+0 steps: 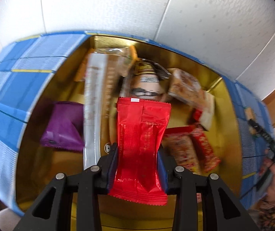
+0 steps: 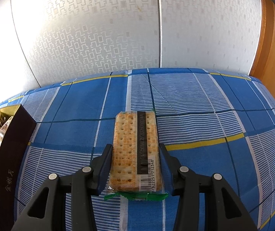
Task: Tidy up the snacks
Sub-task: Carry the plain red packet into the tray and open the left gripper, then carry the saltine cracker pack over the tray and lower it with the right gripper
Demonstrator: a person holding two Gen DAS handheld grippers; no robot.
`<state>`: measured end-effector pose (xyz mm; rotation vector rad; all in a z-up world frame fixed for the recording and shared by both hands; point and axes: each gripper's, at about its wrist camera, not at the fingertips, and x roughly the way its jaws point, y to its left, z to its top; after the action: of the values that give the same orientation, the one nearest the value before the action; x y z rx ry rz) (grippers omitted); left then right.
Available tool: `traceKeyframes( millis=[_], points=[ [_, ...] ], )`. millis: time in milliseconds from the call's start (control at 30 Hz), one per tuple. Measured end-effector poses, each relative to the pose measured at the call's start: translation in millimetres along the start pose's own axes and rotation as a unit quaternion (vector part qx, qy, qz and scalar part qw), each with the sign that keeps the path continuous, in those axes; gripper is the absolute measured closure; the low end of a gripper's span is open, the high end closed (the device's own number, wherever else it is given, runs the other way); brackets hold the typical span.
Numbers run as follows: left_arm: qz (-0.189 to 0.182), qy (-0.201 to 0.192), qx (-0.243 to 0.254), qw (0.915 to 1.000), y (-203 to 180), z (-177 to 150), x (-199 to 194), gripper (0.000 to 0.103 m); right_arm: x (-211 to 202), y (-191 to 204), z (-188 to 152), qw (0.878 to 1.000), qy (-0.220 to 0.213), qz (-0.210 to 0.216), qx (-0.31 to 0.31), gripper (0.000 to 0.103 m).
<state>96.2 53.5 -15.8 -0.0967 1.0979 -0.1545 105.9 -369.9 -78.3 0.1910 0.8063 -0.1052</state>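
The red snack packet (image 1: 140, 146) is nearest the left wrist camera, pinched across its middle by the left gripper (image 1: 138, 154), whose jaws are closed onto it from both sides. It hangs over the open gold-lined box (image 1: 224, 104), which holds a purple packet (image 1: 62, 127) by its left wall, a long silver stick packet (image 1: 93, 104) beside that, a dark-printed packet (image 1: 147, 80) in the middle, and cracker and red-printed packets (image 1: 193, 138) towards the right wall. The view is blurred, so finer labels cannot be read.

In the right wrist view, the right gripper (image 2: 135, 163) is closed on a clear-wrapped cracker packet (image 2: 135, 150) with a barcode and green end seal, held over the blue checked cloth on the bench (image 2: 204, 115), away from its far edge. The box's dark outer wall (image 2: 10, 154) shows at the left edge of the bench, well apart from the crackers.
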Motion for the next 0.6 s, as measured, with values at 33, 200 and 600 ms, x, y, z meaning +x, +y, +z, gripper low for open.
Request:
traceKeyframes(
  millis=[33,200,600],
  points=[
    [0.007,-0.002,0.005,1.0000,-0.7,-1.9,-0.9,0.063,-1.0,-1.9,0.1,1.000,0.000,0.003,0.010,0.056],
    [0.019,-0.021,0.050,0.9983,-11.9,-12.9,-9.3,0.057,-16.3,-8.1,1.2,0.999,-0.020,0.014,0.036,0.056],
    [0.031,-0.066,0.075,0.9945,-13.4,-41.1,-35.9,0.041,-53.4,21.2,-19.6,0.995,-0.046,0.070,0.047,0.056]
  ],
)
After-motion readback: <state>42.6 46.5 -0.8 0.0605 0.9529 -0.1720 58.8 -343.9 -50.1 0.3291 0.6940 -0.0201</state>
